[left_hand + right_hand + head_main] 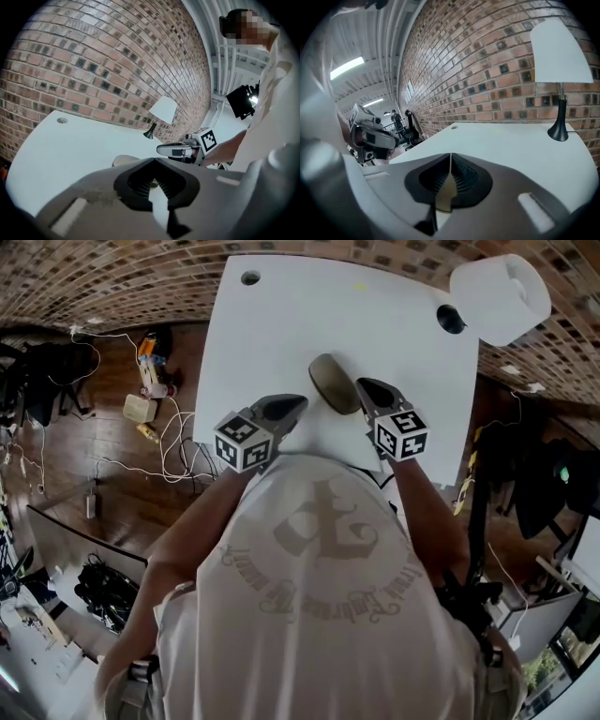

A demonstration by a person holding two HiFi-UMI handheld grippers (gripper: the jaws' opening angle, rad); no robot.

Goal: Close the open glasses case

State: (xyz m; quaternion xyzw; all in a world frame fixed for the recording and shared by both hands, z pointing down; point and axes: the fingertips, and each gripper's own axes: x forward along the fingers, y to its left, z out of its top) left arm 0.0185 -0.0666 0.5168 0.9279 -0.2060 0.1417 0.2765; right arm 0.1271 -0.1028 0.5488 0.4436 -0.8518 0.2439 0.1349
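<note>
Both left gripper [300, 403] and right gripper [362, 383] shut (empty); glasses case [334, 383] between, long axis towards brick wall [112, 277]

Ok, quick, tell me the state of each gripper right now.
Left gripper: closed, holding nothing.
Right gripper: closed, holding nothing.

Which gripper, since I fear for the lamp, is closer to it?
The right gripper, on the lamp's side of the glasses case; the left gripper is opposite.
</note>
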